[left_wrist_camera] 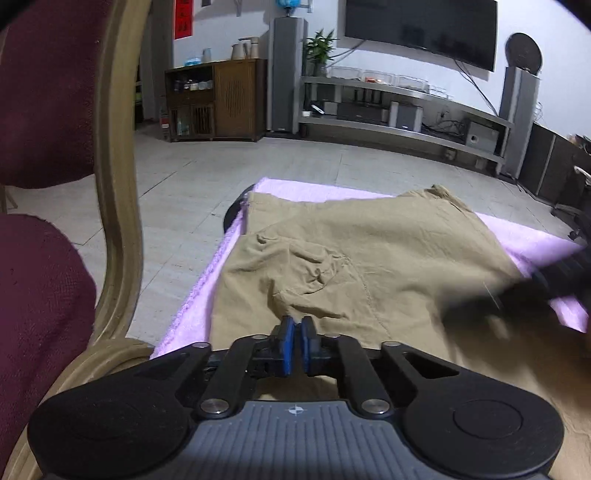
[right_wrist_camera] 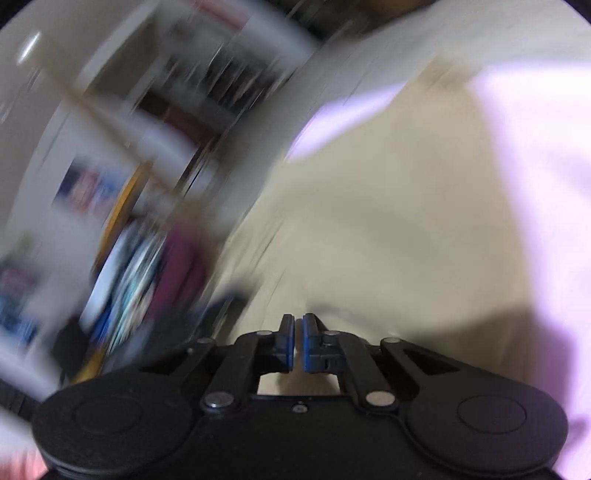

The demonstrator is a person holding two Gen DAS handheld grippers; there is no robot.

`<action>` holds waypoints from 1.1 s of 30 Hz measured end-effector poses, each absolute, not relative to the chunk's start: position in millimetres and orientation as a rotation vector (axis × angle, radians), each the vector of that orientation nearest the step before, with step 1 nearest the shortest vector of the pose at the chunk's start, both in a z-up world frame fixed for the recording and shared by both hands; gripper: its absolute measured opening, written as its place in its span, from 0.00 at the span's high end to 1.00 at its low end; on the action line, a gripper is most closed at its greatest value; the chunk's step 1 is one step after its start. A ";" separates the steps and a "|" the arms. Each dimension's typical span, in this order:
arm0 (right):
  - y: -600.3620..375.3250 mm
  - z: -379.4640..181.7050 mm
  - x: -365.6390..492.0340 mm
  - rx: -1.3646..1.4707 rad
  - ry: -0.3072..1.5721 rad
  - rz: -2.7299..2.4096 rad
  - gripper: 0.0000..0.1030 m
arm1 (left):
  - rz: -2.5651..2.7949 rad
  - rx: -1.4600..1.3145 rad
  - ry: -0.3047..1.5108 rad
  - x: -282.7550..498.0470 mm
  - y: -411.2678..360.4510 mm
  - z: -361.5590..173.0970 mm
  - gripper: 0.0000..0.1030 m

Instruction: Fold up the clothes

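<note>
- Khaki garment (left_wrist_camera: 369,254), wrinkled and spread flat, covers most of a pale lilac towel (left_wrist_camera: 207,295) laid over a low surface; a strip of towel shows along the garment's left edge and another along its far edge.
- Near the middle of the cloth, just ahead of the left gripper, the fabric is bunched into a small puckered ridge.
- Left gripper (left_wrist_camera: 297,325) points down at the near edge of the garment. Its blue pads (left_wrist_camera: 289,334) stand together with only a thin slit between them. Their tips sit right at the fabric, but whether any cloth is pinched there cannot be told.
- In the left wrist view a dark blurred shape at the right edge lies over the garment's right side; it looks like the other tool, though the blur hides its details.
- Right gripper (right_wrist_camera: 298,326) is seen in a heavily smeared picture. Its fingers (right_wrist_camera: 287,345) are drawn close, a narrow gap left between them, and nothing can be made out between the pads.
- Ahead of the right gripper lies the same khaki cloth (right_wrist_camera: 369,221), with the lilac towel (right_wrist_camera: 535,184) showing to the right of it and at the far edge.
- To the left of the towel stands a chair with a tan frame (left_wrist_camera: 118,184) and maroon upholstery (left_wrist_camera: 40,92).
- Beyond the towel is a pale tiled floor (left_wrist_camera: 221,173), and at the far wall a wooden cabinet (left_wrist_camera: 218,99), a long grey shelf unit (left_wrist_camera: 406,110), and a dark wall screen (left_wrist_camera: 421,26).
</note>
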State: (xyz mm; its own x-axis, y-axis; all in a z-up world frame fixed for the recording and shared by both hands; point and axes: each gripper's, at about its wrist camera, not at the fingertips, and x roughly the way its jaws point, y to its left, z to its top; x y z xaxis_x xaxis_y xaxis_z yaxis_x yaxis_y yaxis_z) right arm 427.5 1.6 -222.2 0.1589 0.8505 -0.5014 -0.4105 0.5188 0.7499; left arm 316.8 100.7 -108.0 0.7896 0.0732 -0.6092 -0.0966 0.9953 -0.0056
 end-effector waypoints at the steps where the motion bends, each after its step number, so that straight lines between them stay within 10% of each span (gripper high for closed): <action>1: 0.4 -224.3 438.3 0.536 1.016 0.892 1.00 | 0.086 -0.033 0.653 316.2 103.4 -107.8 0.97; 9: 1.6 -207.0 437.1 0.525 0.747 0.424 1.00 | 0.083 -0.017 0.643 320.9 103.8 -114.0 0.97; 12: -14.0 -174.0 399.5 0.441 0.730 0.372 0.79 | 0.086 -0.020 0.644 322.6 103.8 -115.3 0.97; 20: -130.4 -56.0 242.2 0.273 0.786 0.512 0.67 | 0.050 -0.212 0.754 287.7 109.3 -55.6 0.94; 25: -134.9 -9.6 156.0 0.013 0.633 0.492 0.57 | -0.043 -0.182 0.772 198.4 99.0 -10.7 0.74; 30: -121.3 -52.8 135.6 0.044 0.706 0.491 0.60 | 0.005 -0.163 0.884 120.5 95.8 -39.1 0.82; 33: -114.6 -102.7 135.5 0.153 0.836 0.508 0.89 | 0.100 -0.193 0.895 115.3 103.7 -59.8 0.91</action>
State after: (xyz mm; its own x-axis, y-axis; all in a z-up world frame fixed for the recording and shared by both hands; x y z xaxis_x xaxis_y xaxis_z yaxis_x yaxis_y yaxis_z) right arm 135.5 -114.6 -102.7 0.5592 0.4879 -0.6703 -0.3703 0.8703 0.3246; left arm 115.3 103.7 -59.8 0.6226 0.0061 -0.7826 -0.1667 0.9780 -0.1250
